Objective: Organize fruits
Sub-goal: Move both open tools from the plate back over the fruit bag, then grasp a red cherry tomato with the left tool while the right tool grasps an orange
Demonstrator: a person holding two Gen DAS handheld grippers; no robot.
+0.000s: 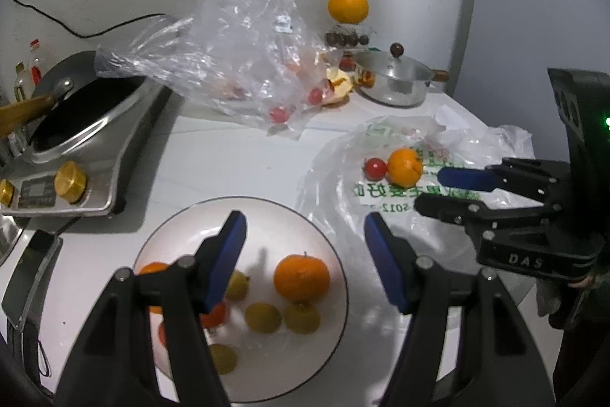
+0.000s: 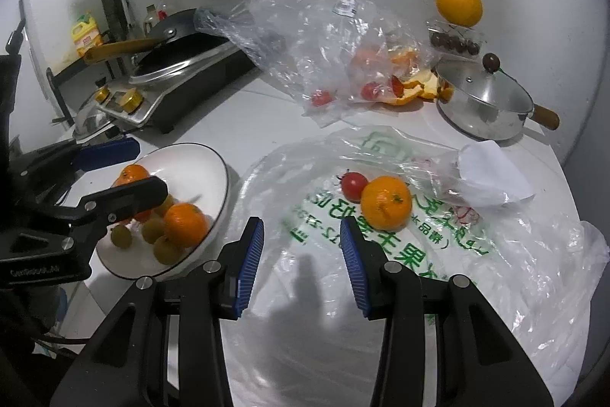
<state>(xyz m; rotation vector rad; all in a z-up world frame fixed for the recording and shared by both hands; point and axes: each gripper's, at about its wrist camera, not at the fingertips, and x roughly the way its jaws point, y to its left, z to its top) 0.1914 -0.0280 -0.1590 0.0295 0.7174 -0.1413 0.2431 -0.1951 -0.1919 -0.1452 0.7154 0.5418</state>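
A white plate with a dark rim holds an orange, more oranges and several small yellow-green fruits. To its right, a loose orange touches a cherry tomato on a flattened printed plastic bag. My left gripper hangs open over the plate, holding nothing. My right gripper is open over the printed bag, just short of the loose orange, with nothing between its fingers.
A crumpled clear bag with cherry tomatoes lies behind, beside orange peels. A lidded steel pot stands at the back right, near an orange on a clear box. A cooker with a wok fills the left.
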